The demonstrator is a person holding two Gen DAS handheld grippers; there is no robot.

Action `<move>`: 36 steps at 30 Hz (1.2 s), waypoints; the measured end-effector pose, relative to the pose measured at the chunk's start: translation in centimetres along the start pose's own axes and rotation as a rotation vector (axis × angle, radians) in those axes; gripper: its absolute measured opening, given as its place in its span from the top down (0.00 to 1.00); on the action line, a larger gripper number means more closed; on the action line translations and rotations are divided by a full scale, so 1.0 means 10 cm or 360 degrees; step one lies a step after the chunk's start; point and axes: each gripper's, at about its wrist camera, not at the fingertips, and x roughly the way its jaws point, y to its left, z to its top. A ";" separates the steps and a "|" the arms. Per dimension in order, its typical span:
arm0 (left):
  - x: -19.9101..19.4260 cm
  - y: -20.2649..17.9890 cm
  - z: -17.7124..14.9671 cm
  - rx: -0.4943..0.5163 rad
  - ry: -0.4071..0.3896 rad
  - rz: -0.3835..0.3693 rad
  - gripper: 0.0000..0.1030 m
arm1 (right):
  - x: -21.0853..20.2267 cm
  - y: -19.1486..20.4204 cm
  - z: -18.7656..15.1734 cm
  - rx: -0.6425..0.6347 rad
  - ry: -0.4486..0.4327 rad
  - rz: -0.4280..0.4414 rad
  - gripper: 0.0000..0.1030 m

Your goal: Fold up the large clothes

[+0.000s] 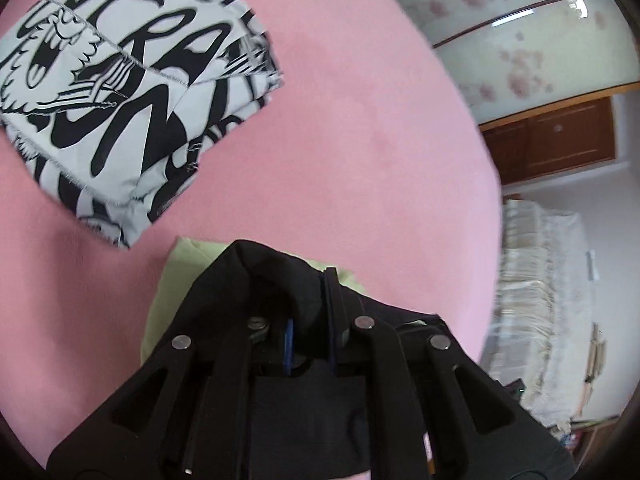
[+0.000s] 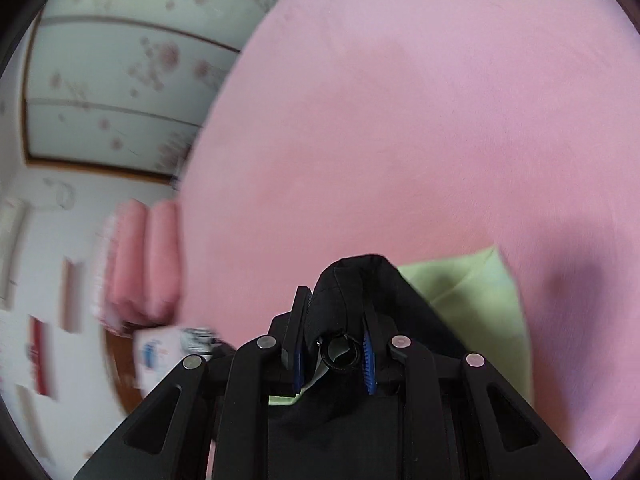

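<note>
Both claws are up over the pink bed, each pinching black garment fabric. The left claw points forward and down, fingers narrowed on a bunched fold. The right claw does the same, its blue pads clamped on black cloth with a small ring showing between them. Under the black garment lies a pale green cloth. Beyond the green cloth, a folded black-and-white printed garment rests on the bed.

Three garments on the pink sheet: one printed, one green, one black, seemingly.
</note>
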 end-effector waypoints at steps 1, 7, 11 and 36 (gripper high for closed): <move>0.14 0.03 0.07 -0.0006 0.0024 0.0036 0.91 | 0.08 -0.02 0.04 -0.0001 0.0013 -0.0019 0.79; 0.74 -0.02 0.28 0.0150 0.0195 0.0234 0.91 | 0.43 -0.08 0.20 -0.0097 0.0102 -0.0260 0.70; 0.80 -0.17 0.25 0.0365 0.0235 0.0329 0.84 | 0.38 0.06 0.21 -0.0304 0.0063 -0.0385 0.44; 0.42 0.78 -0.98 0.0545 0.0377 0.0666 0.38 | -0.22 -0.44 -1.26 -0.0697 0.0280 -0.0667 0.21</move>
